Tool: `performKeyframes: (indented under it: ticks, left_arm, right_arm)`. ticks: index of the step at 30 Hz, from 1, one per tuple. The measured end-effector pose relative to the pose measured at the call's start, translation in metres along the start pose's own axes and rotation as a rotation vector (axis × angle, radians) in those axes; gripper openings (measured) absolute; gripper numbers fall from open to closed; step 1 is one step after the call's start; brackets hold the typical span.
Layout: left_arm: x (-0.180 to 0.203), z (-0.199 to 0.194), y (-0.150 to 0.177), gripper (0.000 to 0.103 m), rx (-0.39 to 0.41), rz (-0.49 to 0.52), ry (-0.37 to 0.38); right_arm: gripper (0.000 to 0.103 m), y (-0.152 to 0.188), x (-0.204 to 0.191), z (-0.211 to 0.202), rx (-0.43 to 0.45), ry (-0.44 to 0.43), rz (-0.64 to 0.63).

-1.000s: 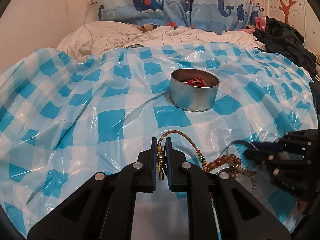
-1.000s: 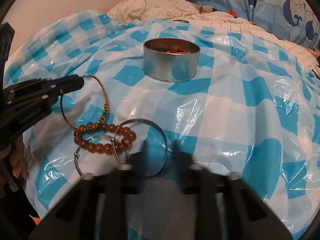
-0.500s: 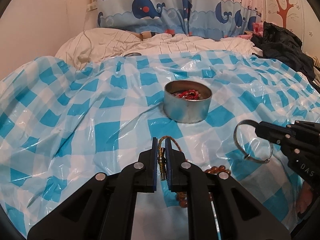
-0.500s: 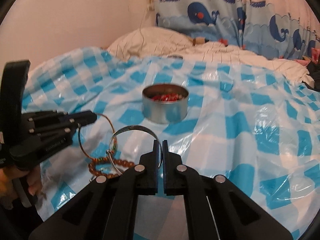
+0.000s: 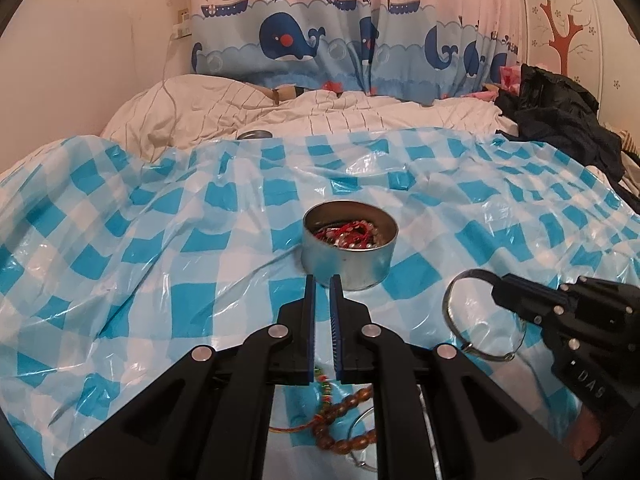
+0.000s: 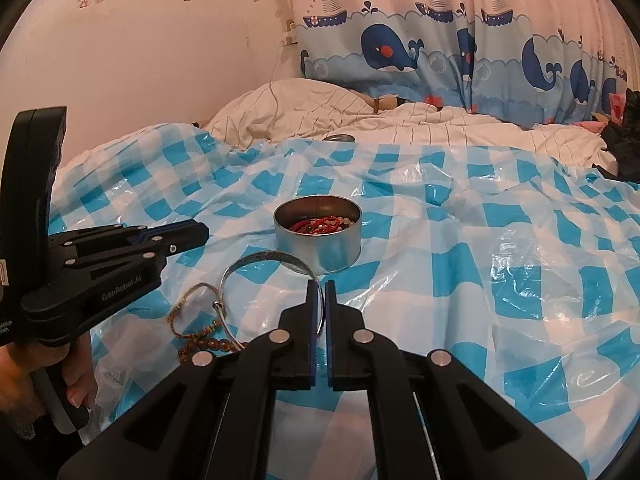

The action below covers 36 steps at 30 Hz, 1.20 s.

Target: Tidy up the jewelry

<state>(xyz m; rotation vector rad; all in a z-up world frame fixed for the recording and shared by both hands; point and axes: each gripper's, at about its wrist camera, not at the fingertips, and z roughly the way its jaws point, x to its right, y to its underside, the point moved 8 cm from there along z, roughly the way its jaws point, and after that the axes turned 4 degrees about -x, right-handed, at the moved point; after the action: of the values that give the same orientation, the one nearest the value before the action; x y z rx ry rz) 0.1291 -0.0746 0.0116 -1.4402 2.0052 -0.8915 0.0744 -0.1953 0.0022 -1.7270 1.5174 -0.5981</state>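
Now the right hand-held gripper (image 6: 317, 286), pinching the silver bangle (image 6: 264, 264), has lifted it off the bed, just short of the tin (image 6: 318, 240). The left hand-held gripper (image 5: 322, 280), pressed together, has lost its cord bracelet (image 6: 192, 304), lying beside the tin. Open plastic sheet (image 6: 460, 272) surrounds the tin.

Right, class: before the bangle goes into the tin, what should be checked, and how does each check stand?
1. Bangle pinched in right fingers: ok.
2. Tin open, room inside: ok.
3. Way from bangle to tin free: ok.
4. Left fingers holding cord bracelet: not ok; shut on nothing, it lies on the sheet.
5. Bead bracelet free of the cord one: cannot tell.
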Motion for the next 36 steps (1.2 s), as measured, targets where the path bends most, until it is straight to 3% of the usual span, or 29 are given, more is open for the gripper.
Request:
performKeyframes:
  ticks: [36]
  left_arm:
    - [0.0059,0.0081,-0.0022,0.007,-0.006,0.001,-0.002]
  right_arm:
    - [0.004,-0.0018,0.0053,0.0007,-0.001,0.005,0.010]
